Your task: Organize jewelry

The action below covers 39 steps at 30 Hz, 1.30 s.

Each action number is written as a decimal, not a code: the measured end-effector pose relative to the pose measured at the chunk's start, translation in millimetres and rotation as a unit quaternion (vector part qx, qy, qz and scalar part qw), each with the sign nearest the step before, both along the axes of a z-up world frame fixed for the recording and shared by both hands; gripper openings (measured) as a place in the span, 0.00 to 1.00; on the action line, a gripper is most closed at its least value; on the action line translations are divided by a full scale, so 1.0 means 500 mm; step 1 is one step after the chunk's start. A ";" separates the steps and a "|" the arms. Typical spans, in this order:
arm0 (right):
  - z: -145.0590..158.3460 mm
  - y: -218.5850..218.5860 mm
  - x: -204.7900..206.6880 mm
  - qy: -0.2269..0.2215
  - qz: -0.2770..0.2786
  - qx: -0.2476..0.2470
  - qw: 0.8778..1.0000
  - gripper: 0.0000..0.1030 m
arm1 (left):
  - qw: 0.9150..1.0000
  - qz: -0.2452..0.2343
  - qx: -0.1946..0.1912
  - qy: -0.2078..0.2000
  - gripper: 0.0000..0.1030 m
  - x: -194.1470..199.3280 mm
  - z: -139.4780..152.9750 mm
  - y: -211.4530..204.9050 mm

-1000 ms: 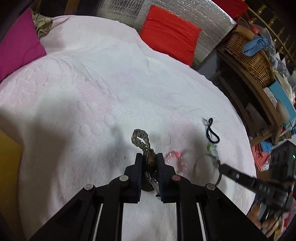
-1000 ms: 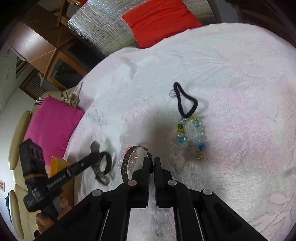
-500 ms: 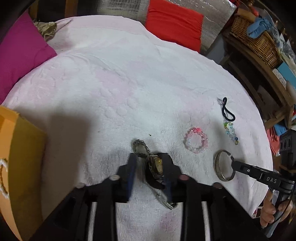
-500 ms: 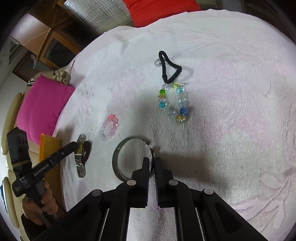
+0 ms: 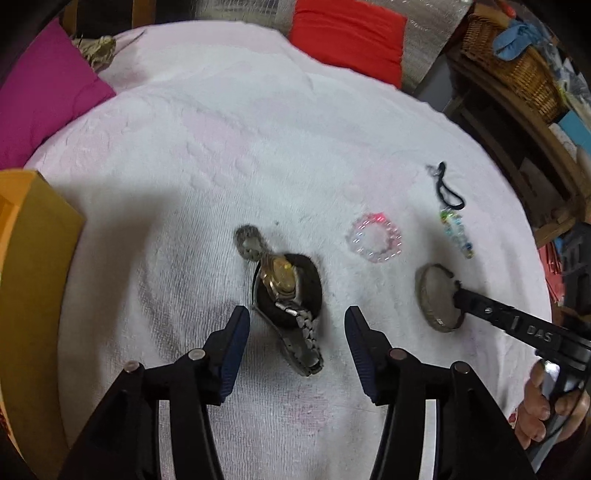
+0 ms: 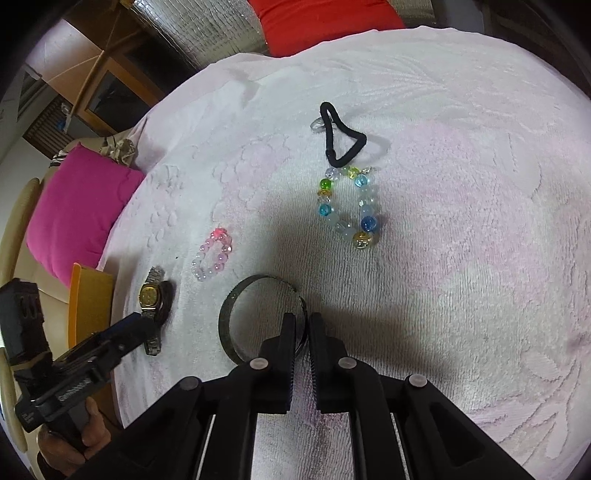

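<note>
Gold shines on the watch (image 5: 282,280), which lies on our white cloth (image 5: 221,147) just ahead of our left gripper (image 5: 297,339), its fingers spread wide apart. Our right gripper (image 6: 303,332) pinches the rim of the bangle (image 6: 236,317), near the pink beads (image 6: 213,254).

A white textured cloth (image 5: 221,155) covers the round surface. At ten o'clock in the left wrist view a magenta cushion (image 5: 40,96) rests at its edge, with a crumpled beige rag (image 5: 96,48) just beside it. A red cushion (image 5: 347,37) leans on silver quilted foil (image 5: 424,33) at one o'clock. A wicker basket (image 5: 517,70) holding a blue cloth (image 5: 517,33) sits at two o'clock.
</note>
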State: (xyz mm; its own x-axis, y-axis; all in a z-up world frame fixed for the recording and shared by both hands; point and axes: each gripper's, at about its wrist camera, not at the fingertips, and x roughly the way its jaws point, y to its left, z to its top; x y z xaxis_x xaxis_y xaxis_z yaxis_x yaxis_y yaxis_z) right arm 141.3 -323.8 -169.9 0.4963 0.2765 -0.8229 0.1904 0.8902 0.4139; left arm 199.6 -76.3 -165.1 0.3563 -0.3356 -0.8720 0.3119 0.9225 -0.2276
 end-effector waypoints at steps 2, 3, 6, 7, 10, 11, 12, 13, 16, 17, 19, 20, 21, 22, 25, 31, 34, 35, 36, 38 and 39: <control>0.001 0.000 -0.003 -0.004 0.002 -0.006 1.000 0.10 | 1.000 0.002 -0.002 -0.002 0.53 0.003 -0.001 0.005; 0.002 -0.004 -0.011 -0.007 0.003 -0.011 1.000 0.10 | 1.000 0.003 -0.002 -0.004 0.50 0.004 -0.001 0.008; 0.010 0.013 -0.010 -0.017 0.013 -0.041 0.999 0.10 | 1.000 0.004 0.009 -0.011 0.35 0.007 -0.004 0.011; 0.013 0.019 -0.010 -0.020 0.017 -0.053 0.998 0.10 | 1.000 0.002 0.005 -0.011 0.33 0.008 -0.003 0.012; 0.022 0.027 -0.013 -0.032 0.017 -0.070 0.997 0.08 | 1.000 -0.007 0.005 -0.016 0.25 0.003 0.001 0.010; 0.025 0.026 -0.014 -0.036 0.016 -0.073 0.997 0.08 | 1.000 -0.009 0.003 -0.019 0.20 0.001 0.003 0.011; 0.029 0.026 -0.016 -0.042 0.012 -0.076 0.996 0.08 | 1.000 -0.009 0.001 -0.021 0.15 0.001 0.006 0.012; 0.035 0.025 -0.017 -0.049 0.009 -0.078 0.996 0.08 | 1.000 -0.009 -0.002 -0.025 0.10 -0.001 0.011 0.018; 0.053 0.023 -0.024 -0.074 0.002 -0.077 0.994 0.07 | 0.999 -0.010 -0.020 -0.042 0.07 -0.001 0.029 0.033; 0.058 0.024 -0.026 -0.080 0.002 -0.078 0.994 0.07 | 0.998 -0.010 -0.027 -0.047 0.07 -0.001 0.035 0.037; 0.067 0.027 -0.029 -0.091 0.004 -0.079 0.993 0.07 | 0.998 -0.009 -0.037 -0.050 0.07 0.000 0.042 0.045; 0.068 0.029 -0.028 -0.093 0.006 -0.078 0.993 0.07 | 0.998 -0.008 -0.039 -0.052 0.07 0.002 0.043 0.050; 0.068 0.032 -0.026 -0.090 0.011 -0.077 0.993 0.07 | 0.998 -0.003 -0.032 -0.053 0.07 0.004 0.042 0.054; 0.066 0.035 -0.023 -0.085 0.014 -0.076 0.993 0.07 | 0.998 -0.001 -0.023 -0.053 0.07 0.006 0.039 0.056; 0.059 0.037 -0.018 -0.073 0.016 -0.071 0.995 0.07 | 0.999 0.002 -0.022 -0.030 0.07 0.014 0.025 0.061; 0.047 0.001 -0.016 -0.042 -0.008 -0.017 0.999 0.08 | 0.998 -0.006 -0.049 -0.031 0.37 0.008 0.042 0.061; 0.045 -0.015 -0.018 -0.039 -0.012 -0.016 0.999 0.08 | 0.997 -0.012 -0.054 -0.047 0.50 -0.002 0.055 0.062; 0.042 -0.019 -0.017 -0.035 -0.013 -0.013 0.999 0.09 | 0.997 -0.014 -0.051 -0.048 0.53 -0.003 0.055 0.058; 0.037 -0.023 -0.016 -0.030 -0.013 -0.006 0.999 0.09 | 0.998 -0.017 -0.042 -0.047 0.53 -0.004 0.051 0.052; 0.030 -0.025 -0.013 -0.018 -0.013 0.000 1.000 0.09 | 0.999 -0.026 -0.020 -0.035 0.53 -0.007 0.036 0.037; 0.026 -0.023 -0.011 -0.012 -0.011 -0.002 1.000 0.09 | 0.999 -0.030 -0.016 -0.030 0.53 -0.007 0.028 0.033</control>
State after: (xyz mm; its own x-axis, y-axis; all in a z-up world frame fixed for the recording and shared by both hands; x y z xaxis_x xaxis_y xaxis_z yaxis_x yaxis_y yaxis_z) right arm 135.7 -335.1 -156.9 0.5218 0.2617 -0.8119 0.2008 0.8873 0.4151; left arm 196.0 -59.8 -151.1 0.3854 -0.3848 -0.8387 0.3799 0.8945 -0.2358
